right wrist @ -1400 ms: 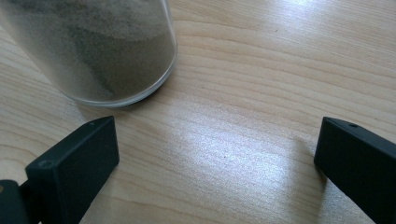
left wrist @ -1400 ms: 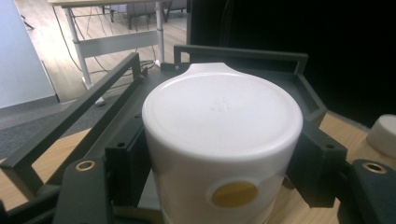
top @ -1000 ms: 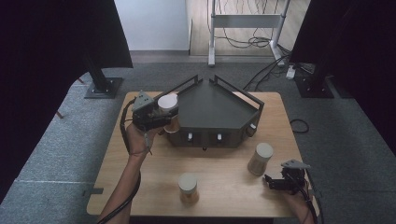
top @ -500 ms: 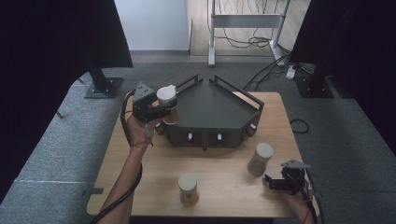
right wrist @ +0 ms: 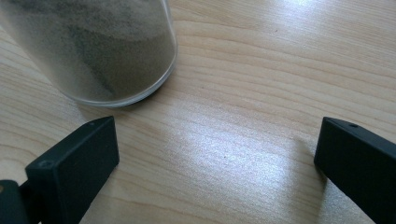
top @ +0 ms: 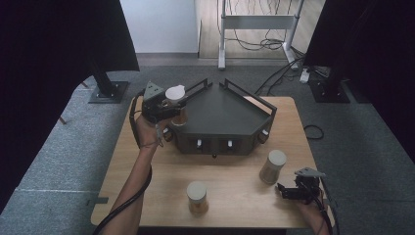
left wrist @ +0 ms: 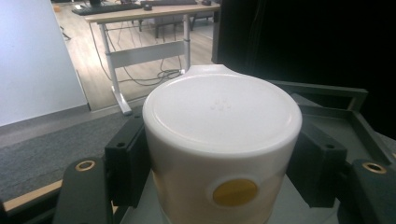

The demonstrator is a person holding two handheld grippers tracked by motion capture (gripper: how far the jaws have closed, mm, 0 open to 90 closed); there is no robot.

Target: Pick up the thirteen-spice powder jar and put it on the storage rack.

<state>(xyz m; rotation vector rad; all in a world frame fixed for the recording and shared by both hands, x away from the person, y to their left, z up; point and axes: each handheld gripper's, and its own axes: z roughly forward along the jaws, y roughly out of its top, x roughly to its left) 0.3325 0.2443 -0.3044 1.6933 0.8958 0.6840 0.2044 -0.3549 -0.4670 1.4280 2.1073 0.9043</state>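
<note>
jar (top: 175, 100) shifted over tray (top: 225, 110) corner | left hand-held gripper (top: 169, 108) clamps white-lidded cylinder

- The jar (left wrist: 219, 149) clamped in the left gripper (left wrist: 219, 186) runs off the bottom edge of the left gripper view, base unseen.
- It blocks most of the tray (left wrist: 327, 93) behind.
- In the right gripper view, the jar (right wrist: 93, 46) near the table's (right wrist: 257, 93) right edge is cut off at top and left, lid out of frame.
- The right gripper's (right wrist: 217, 154) far jaw is clipped by the frame's right edge.

Dim high view, dark edges, glare on wood, close jar blurred
</note>
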